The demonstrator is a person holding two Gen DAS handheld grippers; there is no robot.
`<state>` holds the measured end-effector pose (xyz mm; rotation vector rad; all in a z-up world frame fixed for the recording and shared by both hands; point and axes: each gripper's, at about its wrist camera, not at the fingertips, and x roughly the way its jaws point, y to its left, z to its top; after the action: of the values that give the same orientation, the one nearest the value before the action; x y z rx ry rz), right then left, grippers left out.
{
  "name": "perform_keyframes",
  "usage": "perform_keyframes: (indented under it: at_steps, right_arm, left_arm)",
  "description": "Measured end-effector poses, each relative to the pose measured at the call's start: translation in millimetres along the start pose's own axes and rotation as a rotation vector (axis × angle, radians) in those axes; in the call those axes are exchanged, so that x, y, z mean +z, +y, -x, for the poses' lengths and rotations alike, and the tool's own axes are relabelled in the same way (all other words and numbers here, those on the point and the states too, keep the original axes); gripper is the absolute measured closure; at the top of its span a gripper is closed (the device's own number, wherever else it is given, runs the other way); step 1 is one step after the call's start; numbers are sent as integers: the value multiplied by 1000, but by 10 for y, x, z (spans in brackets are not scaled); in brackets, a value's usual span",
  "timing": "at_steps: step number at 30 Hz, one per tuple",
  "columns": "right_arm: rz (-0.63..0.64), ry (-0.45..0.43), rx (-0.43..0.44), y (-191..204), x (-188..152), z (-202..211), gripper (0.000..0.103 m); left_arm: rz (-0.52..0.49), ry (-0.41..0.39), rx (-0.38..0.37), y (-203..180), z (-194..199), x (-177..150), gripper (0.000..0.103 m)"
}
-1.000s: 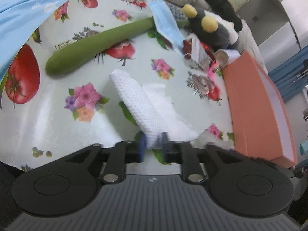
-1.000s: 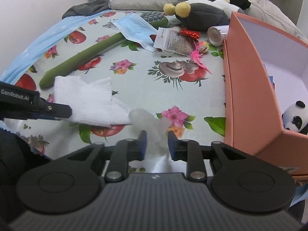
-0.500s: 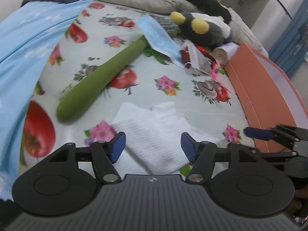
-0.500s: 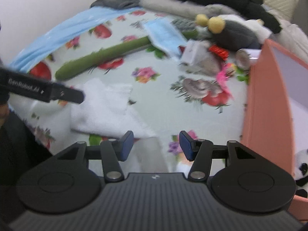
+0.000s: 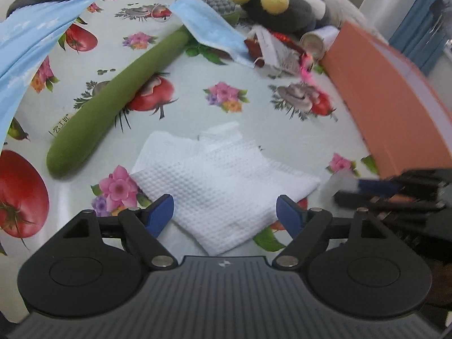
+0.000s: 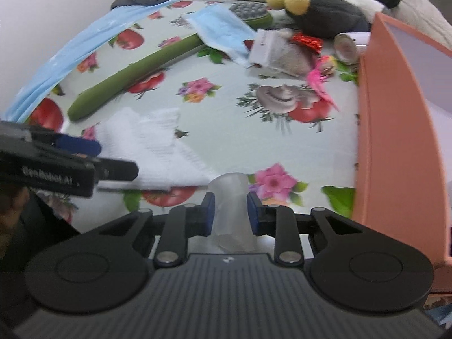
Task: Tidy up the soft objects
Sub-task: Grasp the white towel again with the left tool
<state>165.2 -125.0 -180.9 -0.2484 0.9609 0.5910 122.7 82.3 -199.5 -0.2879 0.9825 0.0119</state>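
A folded white cloth (image 5: 217,180) lies flat on the flowered tablecloth, just in front of my left gripper (image 5: 224,214), which is open and empty above its near edge. The cloth also shows in the right wrist view (image 6: 152,147). My right gripper (image 6: 230,212) is shut on a small translucent whitish soft piece (image 6: 230,197), held above the table right of the cloth. It shows blurred in the left wrist view (image 5: 375,186). The left gripper appears at the left of the right wrist view (image 6: 79,152).
An orange box (image 6: 395,130) stands at the right, open-topped. A long green plush (image 5: 118,96), a blue face mask (image 5: 212,28), a dark plush toy (image 5: 282,8), paper packets, a pink feather (image 6: 322,84) and a roll (image 6: 346,48) lie further back. Blue fabric (image 5: 31,39) drapes left.
My left gripper let go of the white cloth and opened; the cloth now lies flat. My right gripper opened, then shut on the translucent piece.
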Motion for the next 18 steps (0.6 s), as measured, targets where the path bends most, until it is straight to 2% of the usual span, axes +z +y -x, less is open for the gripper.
perform_keyframes:
  at_steps: [9, 12, 18]
  right_arm:
    - [-21, 18, -33, -45, -27, -58, 74]
    - [-25, 16, -38, -35, -27, -63, 74]
    - [-28, 11, -40, -36, -28, -46, 74]
  left_arm:
    - [-32, 31, 79, -127, -132, -37, 23]
    - [-62, 41, 97, -196, -152, -44, 33]
    - [-58, 35, 99, -251, -144, -40, 59]
